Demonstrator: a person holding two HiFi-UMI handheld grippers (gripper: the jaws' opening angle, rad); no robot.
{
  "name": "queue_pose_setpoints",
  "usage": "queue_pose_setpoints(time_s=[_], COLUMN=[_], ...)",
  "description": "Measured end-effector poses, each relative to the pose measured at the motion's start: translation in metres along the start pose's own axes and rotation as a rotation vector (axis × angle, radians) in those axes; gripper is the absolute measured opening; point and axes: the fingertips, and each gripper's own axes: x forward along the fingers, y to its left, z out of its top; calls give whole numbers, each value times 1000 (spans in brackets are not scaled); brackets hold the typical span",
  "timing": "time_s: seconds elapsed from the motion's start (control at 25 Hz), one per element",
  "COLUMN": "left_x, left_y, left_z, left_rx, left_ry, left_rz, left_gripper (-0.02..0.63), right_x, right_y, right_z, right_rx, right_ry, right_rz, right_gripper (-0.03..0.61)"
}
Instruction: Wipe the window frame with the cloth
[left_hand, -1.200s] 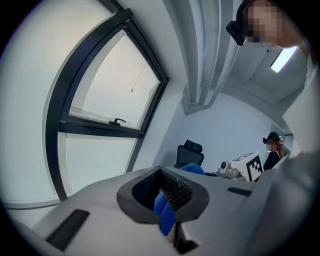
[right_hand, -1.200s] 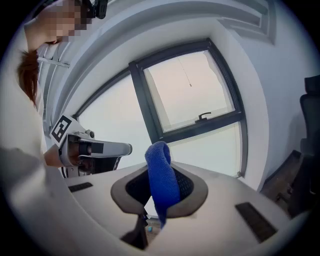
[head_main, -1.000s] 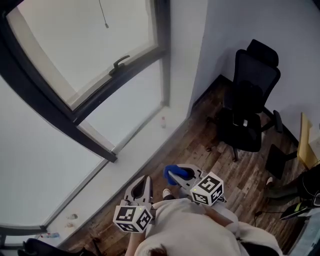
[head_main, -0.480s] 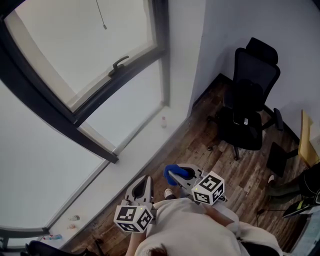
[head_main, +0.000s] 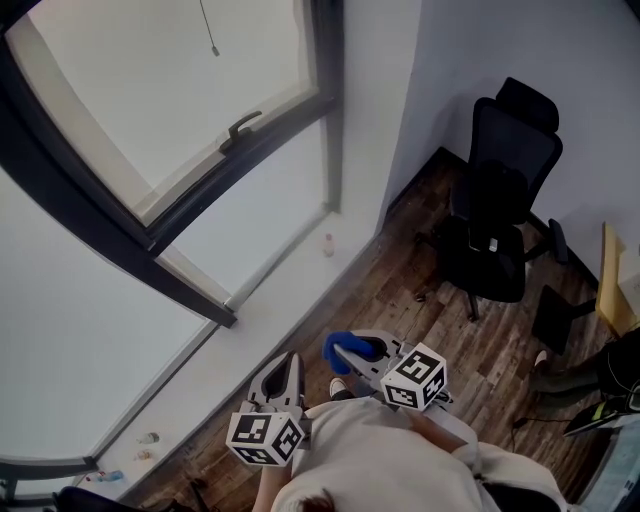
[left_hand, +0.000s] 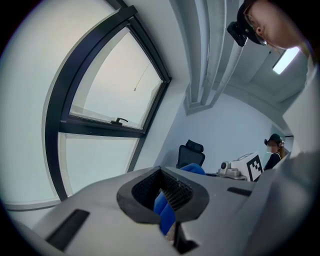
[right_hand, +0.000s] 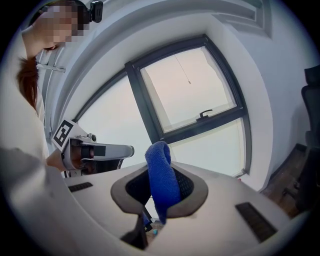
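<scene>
clearly | right gripper (right_hand: 160, 196) fingers clamp cloth (right_hand: 159, 165) | head view: partly hidden

Right gripper (head_main: 350, 352): its bright blue terry cloth (head_main: 337, 346) has edged a touch toward the white window sill (head_main: 262, 318).
Left gripper (head_main: 291, 358): sits marginally lower in the head view than a second ago.
Black window handle (head_main: 243, 124): drifted slightly right as the head camera shifted.
</scene>
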Motion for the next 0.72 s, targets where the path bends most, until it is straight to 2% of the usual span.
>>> queue_pose_setpoints(time_s=[0.28, 0.56, 0.72], left_x=[7, 20, 46], left_y=[19, 63, 82], left_z=[12, 21, 44], left_rx=[-34, -102, -110], left_ry=[-31, -64, -78], left_rz=[57, 190, 231], left_gripper=[5, 5, 5], right_x=[19, 74, 109], right_y=[-12, -19, -37], right_z=[3, 13, 38], right_rx=[-1, -23, -35], right_ry=[49, 106, 102], right_rz=[36, 187, 272], right_gripper=[49, 49, 49])
